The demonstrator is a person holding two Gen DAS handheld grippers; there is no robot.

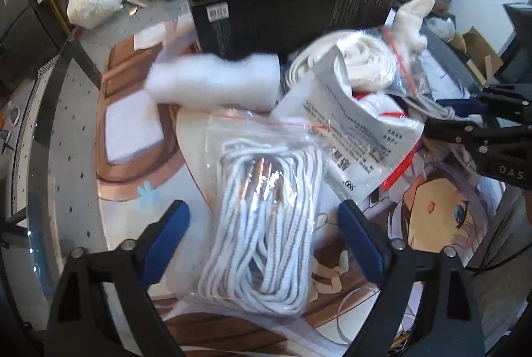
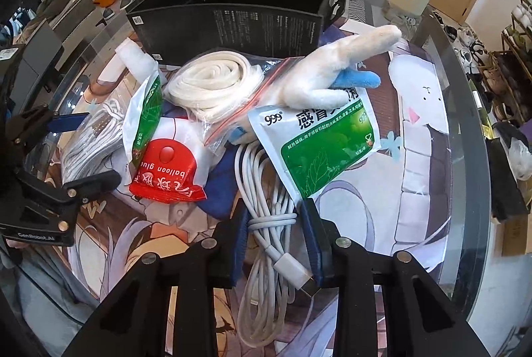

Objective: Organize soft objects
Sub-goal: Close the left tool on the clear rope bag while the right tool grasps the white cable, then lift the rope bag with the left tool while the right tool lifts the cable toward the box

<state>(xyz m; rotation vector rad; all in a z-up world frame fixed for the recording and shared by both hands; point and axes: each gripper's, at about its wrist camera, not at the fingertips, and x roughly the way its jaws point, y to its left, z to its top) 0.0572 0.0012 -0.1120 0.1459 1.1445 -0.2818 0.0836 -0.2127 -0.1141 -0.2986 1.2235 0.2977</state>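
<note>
- Glass-topped table (image 2: 465,124) with a printed anime mat (image 1: 432,210) fills both views; a black box (image 1: 282,14) stands open at the top centre of the frame, with shelves and cabinets behind.
- Soft clutter lies heaped just in front of the box: a clear zip bag of white cord (image 1: 266,224), a bagged coil of cream strap (image 2: 212,84), a plush toy (image 2: 332,71), a green medicine sachet (image 2: 319,144), a red balloon-glue pack (image 2: 166,170) and a white fluffy roll (image 1: 216,84).
- Left gripper (image 1: 262,227) stands wide open, its blue pads on either side of the cord bag at lower centre of the left view, not pressing it.
- Right gripper (image 2: 276,224) has its jaws close around a bundled white USB cable (image 2: 266,244) at lower centre of the right view; whether they grip it firmly cannot be told.
- Cord bag looks light and limp, with a slippery film; pinching across the thick middle of the bundle seems safest.
- Cable is springy and smooth; its tie-wrapped waist is the sensible hold.
</note>
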